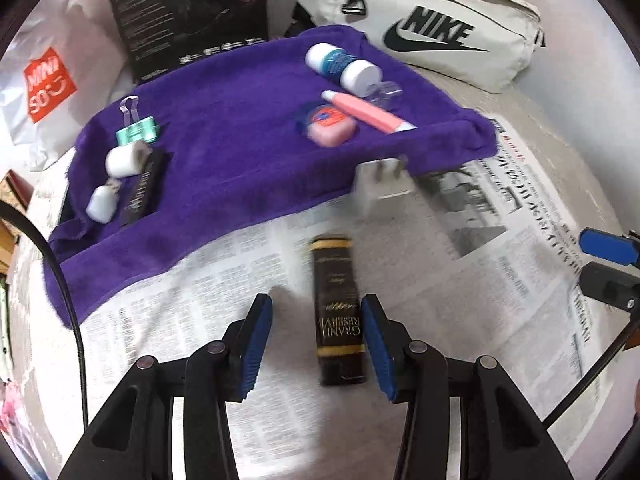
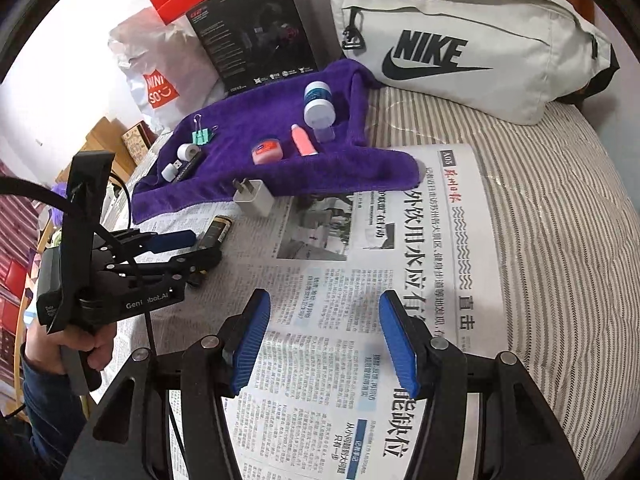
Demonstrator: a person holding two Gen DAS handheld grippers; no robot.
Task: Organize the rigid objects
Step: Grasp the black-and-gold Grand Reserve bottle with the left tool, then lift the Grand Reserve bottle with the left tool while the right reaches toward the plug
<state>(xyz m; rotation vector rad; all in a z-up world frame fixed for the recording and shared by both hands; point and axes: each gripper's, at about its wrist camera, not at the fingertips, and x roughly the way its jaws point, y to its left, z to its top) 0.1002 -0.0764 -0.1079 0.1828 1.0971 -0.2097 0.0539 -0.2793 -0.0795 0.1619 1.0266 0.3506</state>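
Observation:
A black tube with gold lettering (image 1: 338,312) (image 2: 216,232) lies on the newspaper (image 2: 400,280). It sits between the pads of my left gripper (image 1: 318,344) (image 2: 196,248), close to the right pad (image 1: 378,348), with a clear gap to the left pad (image 1: 256,344); this gripper is open. A white charger plug (image 1: 382,188) (image 2: 254,196) rests at the edge of the purple towel (image 1: 240,128) (image 2: 320,168). My right gripper (image 2: 324,344) (image 1: 604,266) hovers open over bare newspaper, nothing between its fingers.
The towel carries a green binder clip (image 1: 138,130), a white roll (image 1: 122,160), a white stick (image 1: 102,202), a black tube (image 1: 142,190), a pink jar (image 1: 330,128), a pink tube (image 1: 364,112) and a white-blue bottle (image 1: 342,64). Behind stand a Nike bag (image 2: 460,48) and a black box (image 2: 256,28).

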